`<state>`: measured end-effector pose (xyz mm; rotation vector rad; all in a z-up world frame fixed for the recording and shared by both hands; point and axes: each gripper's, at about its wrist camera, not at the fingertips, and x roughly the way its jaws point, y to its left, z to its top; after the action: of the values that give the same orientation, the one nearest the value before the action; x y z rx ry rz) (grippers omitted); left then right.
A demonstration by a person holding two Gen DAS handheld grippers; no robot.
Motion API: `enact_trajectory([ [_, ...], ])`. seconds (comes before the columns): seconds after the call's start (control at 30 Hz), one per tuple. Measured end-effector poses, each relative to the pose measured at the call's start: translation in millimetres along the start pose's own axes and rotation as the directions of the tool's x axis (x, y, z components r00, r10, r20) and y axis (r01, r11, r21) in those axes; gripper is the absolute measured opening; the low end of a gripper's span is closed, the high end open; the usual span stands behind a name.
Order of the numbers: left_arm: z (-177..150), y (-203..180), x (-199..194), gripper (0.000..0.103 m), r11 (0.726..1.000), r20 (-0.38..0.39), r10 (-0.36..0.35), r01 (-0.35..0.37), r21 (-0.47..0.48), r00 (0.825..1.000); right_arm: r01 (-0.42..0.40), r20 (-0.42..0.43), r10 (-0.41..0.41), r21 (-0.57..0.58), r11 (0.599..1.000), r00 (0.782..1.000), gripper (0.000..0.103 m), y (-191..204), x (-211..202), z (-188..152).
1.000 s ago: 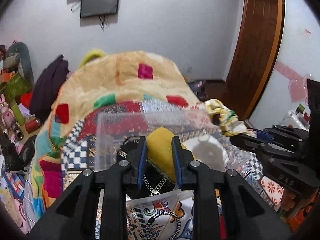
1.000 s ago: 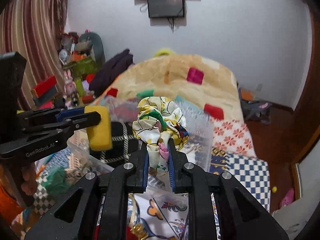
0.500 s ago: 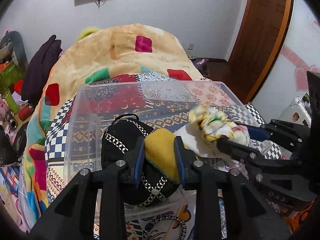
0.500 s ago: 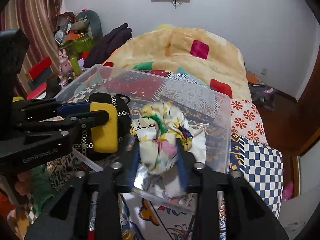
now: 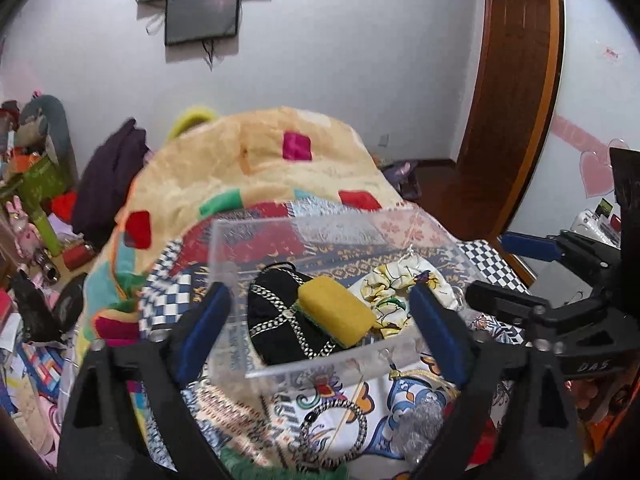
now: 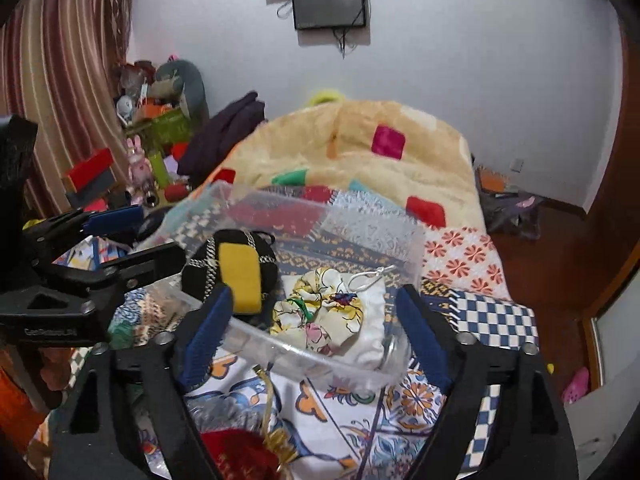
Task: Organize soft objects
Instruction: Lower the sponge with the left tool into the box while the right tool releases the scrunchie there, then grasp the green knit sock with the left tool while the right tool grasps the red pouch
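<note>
A clear plastic bin (image 5: 320, 360) (image 6: 320, 356) sits on the patterned bed. In it lie a yellow sponge (image 5: 337, 315) (image 6: 240, 276) on top of a black pouch (image 5: 276, 320) (image 6: 200, 264) with silver chain trim, a floral scrunchie (image 5: 390, 300) (image 6: 320, 308) and a white cloth bag (image 6: 370, 320). My left gripper (image 5: 320, 328) is open and empty, just in front of the bin. My right gripper (image 6: 312, 336) is open and empty over the bin's near edge. Each gripper shows in the other's view.
A silver scrubber (image 5: 420, 428), a chain bracelet (image 5: 336, 432) and green fabric (image 5: 256, 468) lie on the bedcover in front of the bin. A red fuzzy item (image 6: 236, 456) lies near the right gripper. A blanket (image 5: 260, 168) is heaped behind. Clutter (image 6: 152, 152) stands at the left.
Both grippers opened and pulled back. The sponge dropped onto the black pouch and the scrunchie onto the white bag inside the bin.
</note>
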<state>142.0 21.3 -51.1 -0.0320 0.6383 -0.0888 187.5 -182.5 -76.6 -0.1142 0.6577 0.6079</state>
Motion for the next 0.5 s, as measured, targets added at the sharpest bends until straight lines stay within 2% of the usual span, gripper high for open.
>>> enact_trajectory([
  [0.1, -8, -2, -19, 0.100, 1.000, 0.032, 0.019, -0.020, 0.022, 0.999, 0.004, 0.020, -0.004, -0.018, 1.000, 1.000, 0.085, 6, -15, -5],
  [0.2, -21, -2, -31, 0.102, 0.999, 0.030, 0.027, -0.028, 0.032, 0.999, -0.008, 0.011, 0.008, -0.032, 0.999, 1.000, 0.086, 12, -23, -16],
  [0.5, -71, 2, -34, 0.102, 0.998, -0.074, 0.043, -0.040, 0.044, 0.996, -0.040, -0.094, 0.037, -0.021, 0.999, 0.995, 0.086, 19, -17, -61],
])
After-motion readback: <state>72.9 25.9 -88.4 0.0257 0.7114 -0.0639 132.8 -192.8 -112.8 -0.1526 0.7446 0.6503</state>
